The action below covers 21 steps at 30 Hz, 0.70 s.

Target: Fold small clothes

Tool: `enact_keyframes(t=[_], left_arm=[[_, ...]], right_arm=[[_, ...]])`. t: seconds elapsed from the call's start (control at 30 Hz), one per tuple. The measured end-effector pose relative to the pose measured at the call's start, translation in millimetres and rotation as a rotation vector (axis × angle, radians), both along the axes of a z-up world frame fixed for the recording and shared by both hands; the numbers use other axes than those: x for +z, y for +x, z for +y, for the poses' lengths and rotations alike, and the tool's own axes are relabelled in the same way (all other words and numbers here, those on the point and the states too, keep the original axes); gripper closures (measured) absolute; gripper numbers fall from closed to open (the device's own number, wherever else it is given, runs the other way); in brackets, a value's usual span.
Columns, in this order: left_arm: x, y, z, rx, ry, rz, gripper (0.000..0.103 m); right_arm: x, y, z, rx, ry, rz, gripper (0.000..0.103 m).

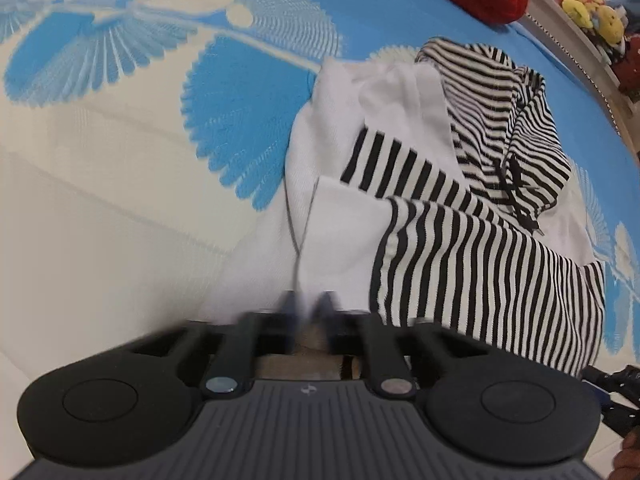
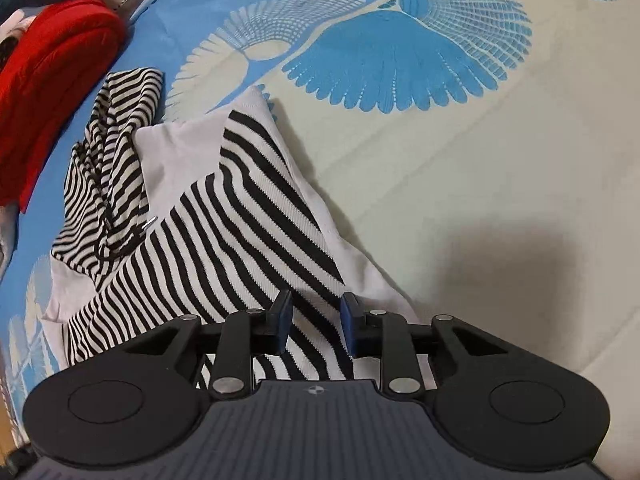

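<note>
The left gripper [image 1: 308, 312] has its jaws drawn together on the white edge of the striped garment [image 1: 460, 216]; the blurred blue fingertips [image 1: 289, 308] sit close side by side with a sliver of pale cloth between them. The right gripper [image 2: 316, 320] stands with its jaws parted, a band of black-and-white stripes lying in the gap, and the blue pads [image 2: 285, 322] do not press on the cloth.

The garment lies crumpled on the bedspread [image 2: 460, 184], its white panel towards the left gripper and its striped body [image 2: 224, 240] running out from under the right one. A bunched striped hood with a dark drawstring [image 1: 516, 196] sits at its far end.

The bedspread is cream and bright blue with large fan-shaped leaf prints. A red cloth [image 2: 52, 80] lies beyond the garment at the bed's edge. Yellow plush toys [image 1: 588, 4] crowd a ledge behind it.
</note>
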<state>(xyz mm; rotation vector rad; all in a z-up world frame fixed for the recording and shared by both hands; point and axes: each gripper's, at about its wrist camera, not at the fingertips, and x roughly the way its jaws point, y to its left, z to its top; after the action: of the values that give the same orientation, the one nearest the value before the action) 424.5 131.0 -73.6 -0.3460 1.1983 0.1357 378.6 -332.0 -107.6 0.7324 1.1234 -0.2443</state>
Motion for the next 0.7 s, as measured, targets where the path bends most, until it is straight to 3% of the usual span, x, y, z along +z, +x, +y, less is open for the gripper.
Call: enact_keyframes(t=[0.13,0.2,0.3,0.37,0.43,0.5,0.63,0.7], left_arm=[[45,-10,-7,-0.029,0.005,-0.140,0.100],[45,-11,-8,-0.033,0.052,-0.125,0.100],[16,-5,4,0.037,0.038,0.021,0.098],[21,-5,5,0.043,0.056,-0.012,0.095],[35,-5,-1,-0.003,0.052,-0.096,0.085],[35,-4,-10,-0.071,0.044,-0.132,0.080],[-7,1,-14,-0.079,-0.022,0.046,0.079],[-11,0,-16,-0.065,0.011,0.054,0.079]], right_arm=[[9,3,2,-0.025,0.001,-0.015,0.075],[16,1,8,-0.011,-0.008,-0.036,0.074],[11,2,17,0.023,-0.019,-0.018,0.074],[-2,2,16,0.003,-0.029,0.036,0.078],[-8,0,10,-0.031,-0.027,0.053,0.087],[0,0,11,-0.045,-0.073,0.043,0.086],[12,2,21,-0.001,-0.107,-0.023,0.074],[3,5,22,0.022,-0.060,0.006,0.071]])
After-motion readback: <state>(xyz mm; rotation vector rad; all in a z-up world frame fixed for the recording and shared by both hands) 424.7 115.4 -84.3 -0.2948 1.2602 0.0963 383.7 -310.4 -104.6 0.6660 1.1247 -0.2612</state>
